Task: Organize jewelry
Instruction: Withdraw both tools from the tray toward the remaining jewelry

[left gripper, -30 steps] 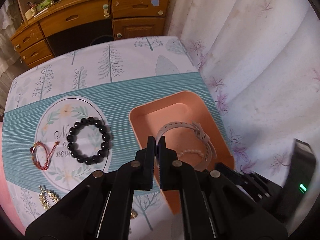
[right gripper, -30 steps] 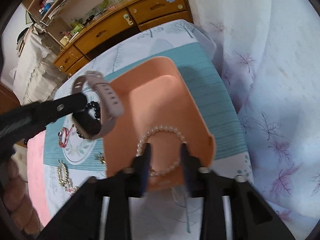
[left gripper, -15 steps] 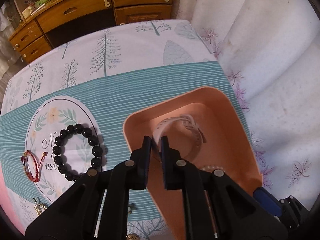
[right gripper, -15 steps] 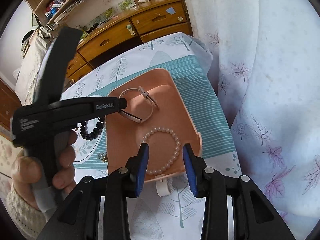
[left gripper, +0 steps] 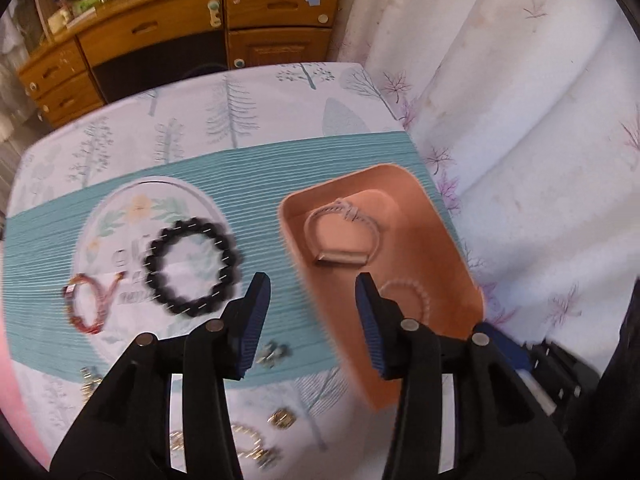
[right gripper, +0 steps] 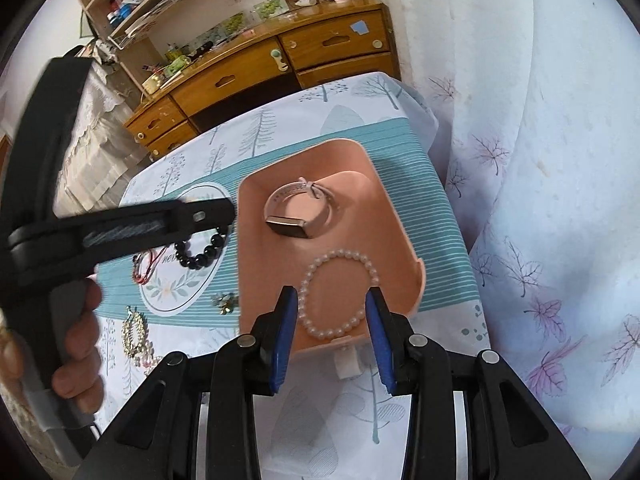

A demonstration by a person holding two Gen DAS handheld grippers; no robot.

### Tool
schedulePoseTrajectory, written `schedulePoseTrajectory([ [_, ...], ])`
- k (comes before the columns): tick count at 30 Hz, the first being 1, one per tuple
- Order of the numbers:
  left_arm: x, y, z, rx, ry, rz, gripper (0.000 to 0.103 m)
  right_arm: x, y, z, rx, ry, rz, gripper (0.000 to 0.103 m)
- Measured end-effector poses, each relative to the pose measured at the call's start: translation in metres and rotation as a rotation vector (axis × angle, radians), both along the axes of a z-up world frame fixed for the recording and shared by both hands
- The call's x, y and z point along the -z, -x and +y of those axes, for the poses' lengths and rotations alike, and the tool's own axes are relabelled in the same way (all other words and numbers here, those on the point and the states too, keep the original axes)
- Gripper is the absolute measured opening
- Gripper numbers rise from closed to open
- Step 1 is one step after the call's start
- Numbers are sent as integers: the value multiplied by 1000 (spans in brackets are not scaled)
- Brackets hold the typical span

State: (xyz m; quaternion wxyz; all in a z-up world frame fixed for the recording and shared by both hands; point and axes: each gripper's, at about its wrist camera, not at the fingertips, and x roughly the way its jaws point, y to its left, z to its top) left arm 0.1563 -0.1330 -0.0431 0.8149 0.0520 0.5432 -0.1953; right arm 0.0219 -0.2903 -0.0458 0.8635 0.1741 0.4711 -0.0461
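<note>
Tree-print tablecloth (right gripper: 256, 132) carries my peach tray (right gripper: 400, 240) holding the watch (right gripper: 300, 216); both my grippers, left (left gripper: 312, 320) and right (right gripper: 332, 336), gape empty.

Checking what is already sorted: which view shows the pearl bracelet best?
The right wrist view: the pearl bracelet lies sharp and nearly whole in the pink tray. In the left wrist view it is motion-blurred and partly hidden behind the left gripper.
</note>
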Motion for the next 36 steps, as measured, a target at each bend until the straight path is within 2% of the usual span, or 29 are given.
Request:
schedulePoseTrajectory([
  [5, -20, 22, 30, 3, -34, -41, 41, -8, 7, 12, -26, 13, -3, 36],
  [9, -36, 40, 58, -16, -19, -66, 41, -18, 16, 26, -59, 25, -11, 36],
  [14, -51, 67, 92, -15, -15, -90, 41, -32, 27, 50, -117, 73, -24, 48],
  [16, -54, 78, 105, -15, -20, -87, 41, -38, 33, 62, -146, 88, -36, 49],
  [22, -54, 107, 140, -28, -46, -33, 41, -53, 47, 103, -244, 100, -58, 49],
  [30, -50, 135, 175, -63, -96, -45, 41, -57, 53, 154, -354, 116, -54, 49],
  [36, -36, 144, 196, -61, -110, -31, 41, -47, 44, 183, -431, 139, -20, 49],
])
